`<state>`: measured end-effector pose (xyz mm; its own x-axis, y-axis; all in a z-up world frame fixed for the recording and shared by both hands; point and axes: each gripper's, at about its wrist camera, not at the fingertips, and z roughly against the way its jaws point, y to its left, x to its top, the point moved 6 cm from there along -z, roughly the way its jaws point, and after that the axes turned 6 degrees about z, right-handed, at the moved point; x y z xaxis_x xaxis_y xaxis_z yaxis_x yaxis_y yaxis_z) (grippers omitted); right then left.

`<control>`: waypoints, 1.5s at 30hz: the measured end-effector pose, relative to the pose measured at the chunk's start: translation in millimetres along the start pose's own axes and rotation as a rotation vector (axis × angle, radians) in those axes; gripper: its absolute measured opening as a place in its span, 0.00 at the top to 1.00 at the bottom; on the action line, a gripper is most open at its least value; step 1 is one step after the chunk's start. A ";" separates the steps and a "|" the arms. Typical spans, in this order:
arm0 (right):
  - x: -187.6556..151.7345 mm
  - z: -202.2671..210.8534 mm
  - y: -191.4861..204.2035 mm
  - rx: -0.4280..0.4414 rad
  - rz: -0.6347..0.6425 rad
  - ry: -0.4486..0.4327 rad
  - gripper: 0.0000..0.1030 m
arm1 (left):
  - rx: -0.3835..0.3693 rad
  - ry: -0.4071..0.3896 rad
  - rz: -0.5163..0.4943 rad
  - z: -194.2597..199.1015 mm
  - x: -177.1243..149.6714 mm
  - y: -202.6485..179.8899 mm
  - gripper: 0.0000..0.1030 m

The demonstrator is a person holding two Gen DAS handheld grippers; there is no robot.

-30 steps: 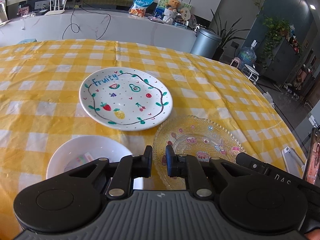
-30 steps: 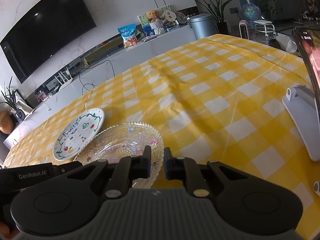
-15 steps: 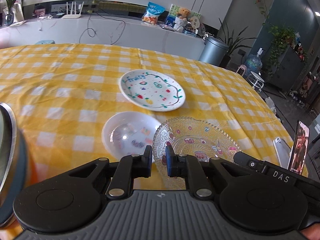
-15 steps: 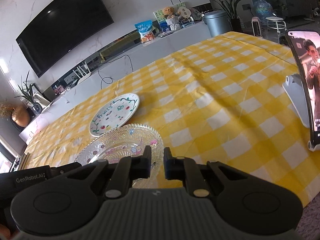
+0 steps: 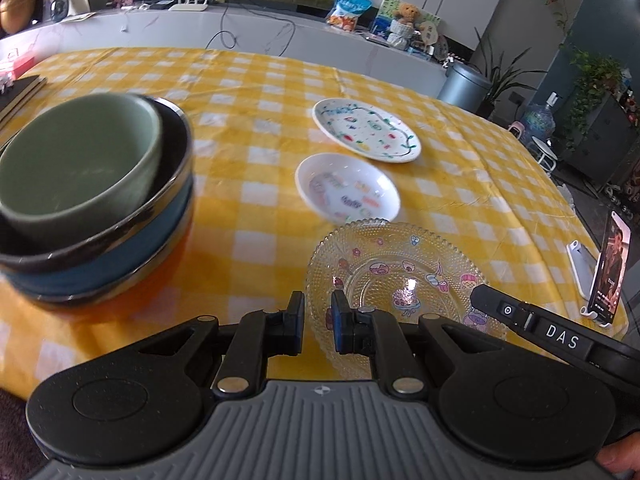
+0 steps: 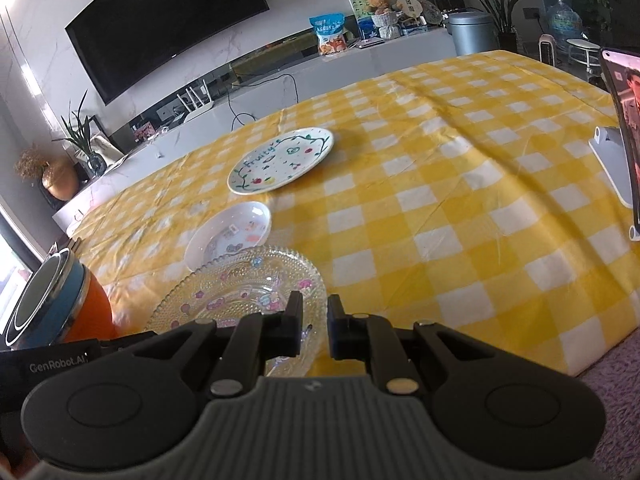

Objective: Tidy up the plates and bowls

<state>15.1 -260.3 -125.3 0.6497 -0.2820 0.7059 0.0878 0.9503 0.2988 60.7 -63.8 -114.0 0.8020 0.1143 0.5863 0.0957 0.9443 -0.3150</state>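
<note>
Checked tablecloth [image 5: 256, 80], glass plate [image 5: 400, 276] before left tool [image 5: 318, 322] (touching?)

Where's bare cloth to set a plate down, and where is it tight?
Widest bare tablecloth lies between the Fruity plate and the phone stand. More lies beyond the bowl stack, towards the notebooks. The near edge is crowded: glass plate, small white dish and bowl stack sit close together.

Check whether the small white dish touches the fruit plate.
Apart. The right wrist view shows checked cloth between the small white dish and the fruit plate.
</note>
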 end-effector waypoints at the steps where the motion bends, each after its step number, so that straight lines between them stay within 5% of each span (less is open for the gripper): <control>1: -1.8 -0.4 2.6 0.001 0.007 0.004 0.90 | 0.007 0.000 0.003 0.8 -1.4 2.5 0.86; 39: 1.5 -35.3 18.3 -0.010 0.057 0.010 0.89 | 0.070 -0.050 -0.003 -14.5 6.7 16.9 0.87; 45: 2.1 -29.2 24.0 -0.008 0.084 -0.013 0.72 | 0.051 -0.072 -0.031 -8.5 7.6 11.0 0.77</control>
<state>40.6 -234.2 -135.4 0.6448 -0.2031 0.7369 0.0393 0.9716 0.2334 72.9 -55.2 -119.4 0.7543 0.1046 0.6482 0.0882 0.9621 -0.2580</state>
